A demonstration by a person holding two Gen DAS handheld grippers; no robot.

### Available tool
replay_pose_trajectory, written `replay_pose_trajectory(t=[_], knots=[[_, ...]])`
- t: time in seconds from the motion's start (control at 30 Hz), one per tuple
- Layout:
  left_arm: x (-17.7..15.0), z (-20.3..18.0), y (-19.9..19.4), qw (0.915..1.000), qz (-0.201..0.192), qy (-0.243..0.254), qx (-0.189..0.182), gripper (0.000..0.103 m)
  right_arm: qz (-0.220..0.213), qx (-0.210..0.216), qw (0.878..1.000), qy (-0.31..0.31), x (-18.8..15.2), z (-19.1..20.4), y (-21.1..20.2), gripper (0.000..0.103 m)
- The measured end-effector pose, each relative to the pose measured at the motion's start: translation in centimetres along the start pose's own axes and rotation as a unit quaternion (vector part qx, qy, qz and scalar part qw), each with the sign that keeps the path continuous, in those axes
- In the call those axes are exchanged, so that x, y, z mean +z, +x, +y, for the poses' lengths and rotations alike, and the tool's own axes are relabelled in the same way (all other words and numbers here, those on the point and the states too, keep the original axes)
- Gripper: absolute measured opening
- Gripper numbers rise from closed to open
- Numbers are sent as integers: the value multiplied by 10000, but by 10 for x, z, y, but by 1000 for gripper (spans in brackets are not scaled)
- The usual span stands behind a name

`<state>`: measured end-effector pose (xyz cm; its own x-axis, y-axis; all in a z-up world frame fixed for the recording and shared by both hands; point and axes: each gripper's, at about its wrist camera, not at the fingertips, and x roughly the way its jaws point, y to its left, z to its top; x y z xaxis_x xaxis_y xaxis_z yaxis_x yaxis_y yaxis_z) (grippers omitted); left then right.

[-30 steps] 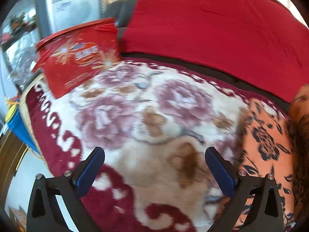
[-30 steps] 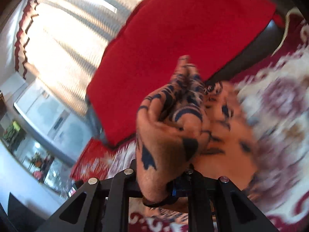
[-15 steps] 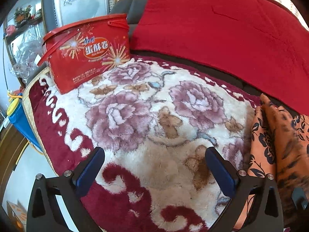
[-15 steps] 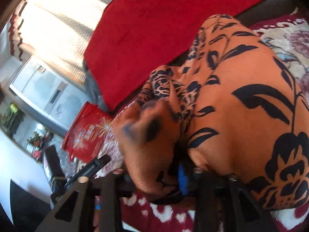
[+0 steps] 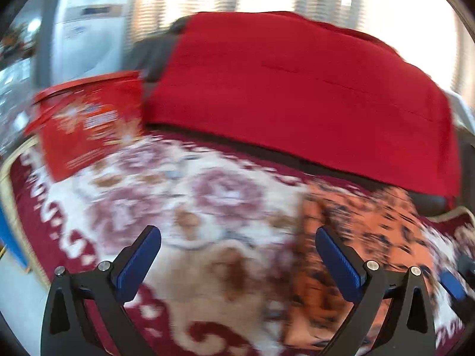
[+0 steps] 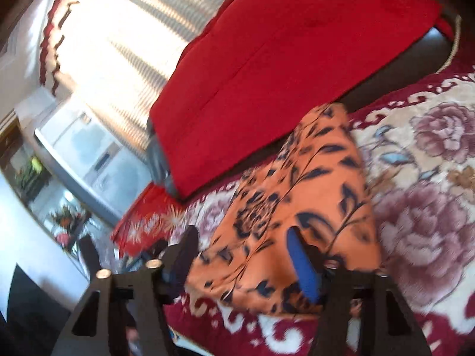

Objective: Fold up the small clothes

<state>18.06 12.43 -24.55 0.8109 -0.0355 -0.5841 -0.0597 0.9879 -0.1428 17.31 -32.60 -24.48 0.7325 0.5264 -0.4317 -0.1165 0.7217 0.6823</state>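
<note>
Red cardboard fills the far left of your left wrist view: a printed gift box stands on the plush floral blanket, with a blue object's edge lower at the frame's left border. Behind the box a pale appliance rises, blurred. Moving right, your left hand-held gripper hangs over the blanket with its blue pads spread wide and nothing between them. Beyond its right finger lies the orange garment, patterned with dark flowers and leaves, flat on the blanket just in front of the red throw draped over the sofa back. At the far right edge a blue pad of your other tool shows beside the garment.

From your right wrist view, a window with bright curtains sits upper left, the red box below it. Your right hand-held gripper has just been opening; its jaws stand apart over the near end of the orange garment, and the cloth lies beneath them, not pinched. The garment stretches as a long strip away towards the red throw, with the floral blanket bare on its right.
</note>
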Motion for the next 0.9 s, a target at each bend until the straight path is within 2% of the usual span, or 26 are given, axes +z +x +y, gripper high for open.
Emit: replay_pose_trajectory(t=[0.07, 0.13, 0.17, 0.2, 0.27, 0.37, 0.47, 0.6, 0.67, 0.73, 0.77, 0.9], knots=[[-5, -16, 5, 9993, 190, 288, -121, 103, 135, -160, 9998, 58, 3, -11, 5, 52], [-14, -32, 20, 9962, 572, 654, 50, 103, 596, -406, 9971, 236, -5, -28, 22, 33], [-23, -39, 36, 9908, 992, 900, 196, 103, 733, -504, 9955, 316, -11, -39, 26, 27], [-30, -41, 47, 9858, 1265, 1029, 394, 103, 690, -572, 9954, 346, -14, -47, 27, 15], [-42, -36, 68, 9753, 1782, 1102, 694, 103, 775, -515, 9945, 483, -15, -56, 25, 12], [-38, -28, 64, 9797, 1733, 860, 529, 103, 946, -518, 9930, 478, 2, -49, 29, 12], [-41, -38, 60, 9775, 1546, 1235, 736, 103, 658, -796, 9946, 39, 37, -31, 36, 18], [-41, -43, 57, 9766, 1446, 1372, 813, 103, 450, -1086, 9929, 202, 79, -34, 76, 18], [-41, -39, 59, 9778, 1505, 1257, 737, 103, 632, -1268, 9886, 514, 93, -45, 114, 18], [-42, -35, 62, 9796, 1526, 1151, 622, 103, 1020, -1377, 9807, 945, 94, -72, 143, 18], [-42, -34, 63, 9798, 1529, 1137, 610, 103, 1271, -1599, 9732, 1056, 91, -86, 160, 18], [-41, -39, 63, 9780, 1495, 1295, 661, 103, 966, -1525, 9798, 863, 88, -88, 156, 18]])
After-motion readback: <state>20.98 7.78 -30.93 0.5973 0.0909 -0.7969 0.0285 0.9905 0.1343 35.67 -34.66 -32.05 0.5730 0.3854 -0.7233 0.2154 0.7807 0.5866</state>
